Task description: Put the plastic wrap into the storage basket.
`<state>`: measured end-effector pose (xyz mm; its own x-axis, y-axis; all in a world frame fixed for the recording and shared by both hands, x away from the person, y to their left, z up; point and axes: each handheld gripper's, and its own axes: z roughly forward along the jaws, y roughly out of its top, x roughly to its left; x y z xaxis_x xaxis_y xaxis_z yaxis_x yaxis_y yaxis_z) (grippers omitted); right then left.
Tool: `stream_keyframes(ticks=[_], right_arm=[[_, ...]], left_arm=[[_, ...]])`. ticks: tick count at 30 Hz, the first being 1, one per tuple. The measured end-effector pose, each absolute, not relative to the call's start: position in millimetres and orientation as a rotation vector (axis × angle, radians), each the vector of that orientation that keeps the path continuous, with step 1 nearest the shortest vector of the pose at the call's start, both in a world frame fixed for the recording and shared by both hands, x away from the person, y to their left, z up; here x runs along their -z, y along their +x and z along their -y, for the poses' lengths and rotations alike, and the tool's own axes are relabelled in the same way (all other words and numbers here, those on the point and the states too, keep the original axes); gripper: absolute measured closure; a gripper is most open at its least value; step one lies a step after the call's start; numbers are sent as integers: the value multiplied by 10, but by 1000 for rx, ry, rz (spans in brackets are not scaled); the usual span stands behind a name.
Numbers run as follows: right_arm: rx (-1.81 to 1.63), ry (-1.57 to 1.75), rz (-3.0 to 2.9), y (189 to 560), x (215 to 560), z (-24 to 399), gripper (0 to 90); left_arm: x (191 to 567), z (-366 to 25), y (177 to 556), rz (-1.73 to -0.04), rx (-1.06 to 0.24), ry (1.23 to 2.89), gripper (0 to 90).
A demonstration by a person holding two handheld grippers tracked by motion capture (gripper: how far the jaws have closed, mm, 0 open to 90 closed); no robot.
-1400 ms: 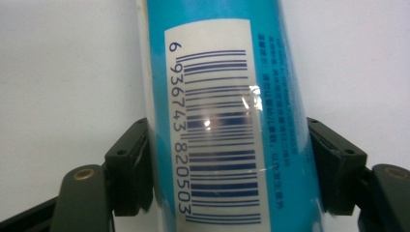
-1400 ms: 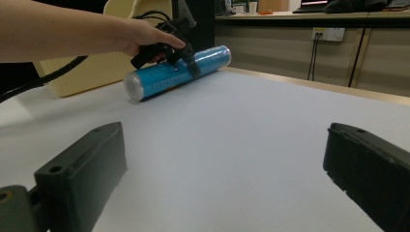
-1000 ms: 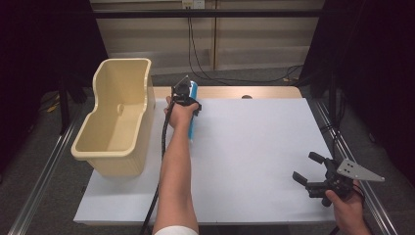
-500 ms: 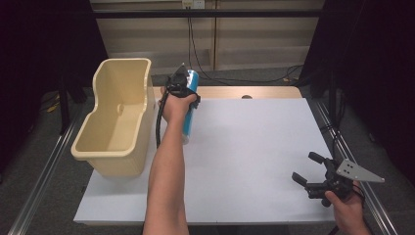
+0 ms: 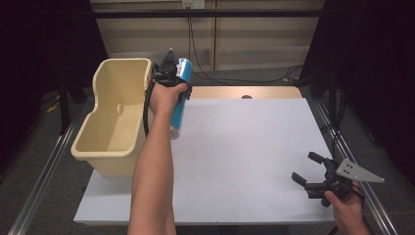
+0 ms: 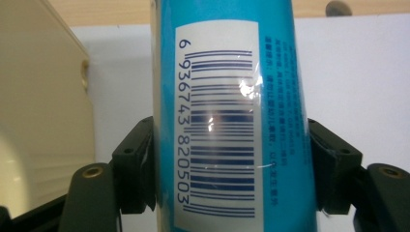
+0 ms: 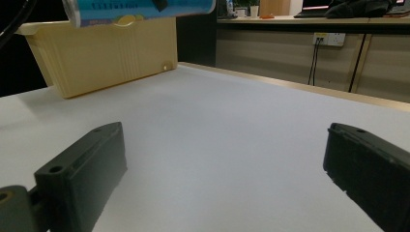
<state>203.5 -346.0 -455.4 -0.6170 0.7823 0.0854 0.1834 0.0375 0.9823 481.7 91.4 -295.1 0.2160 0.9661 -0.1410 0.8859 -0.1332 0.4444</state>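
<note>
A long blue tube (image 5: 179, 105) with a white barcode label (image 6: 220, 116) hangs in the air beside the cream bin (image 5: 113, 128), above the white table top (image 5: 244, 161). My left gripper (image 5: 170, 74) is shut on the blue tube, a black pad (image 6: 140, 169) pressing each side of it. In the right gripper view the blue tube (image 7: 140, 10) lies level near the top edge, in front of the cream bin (image 7: 106, 53). My right gripper (image 5: 308, 169) rests low at the table's near right corner, jaws wide apart with nothing between them.
A wooden strip (image 5: 244, 91) with a small dark hole runs along the table's far edge. Metal rails (image 5: 44, 176) flank both sides of the table. Cables hang down the back wall (image 5: 195, 44).
The left hand has lifted the blue tube upward off the table and a little toward the bin. The right gripper has stayed where it was.
</note>
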Motion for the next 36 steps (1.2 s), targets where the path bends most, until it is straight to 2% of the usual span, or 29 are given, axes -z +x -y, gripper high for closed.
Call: stream_keyframes(ticks=[15, 27, 36], right_arm=[[-1621, 966, -1830, 2026, 4544, 3457, 11], [-1620, 967, -1837, 2026, 4542, 3432, 11], [-1620, 964, -1839, 2022, 4536, 3406, 11]], left_arm=[[2459, -1191, 4620, -1719, -305, 2012, 315], [2278, -1567, 4455, -1760, -339, 1971, 315], [2289, -1833, 4350, -1804, -357, 1941, 315]])
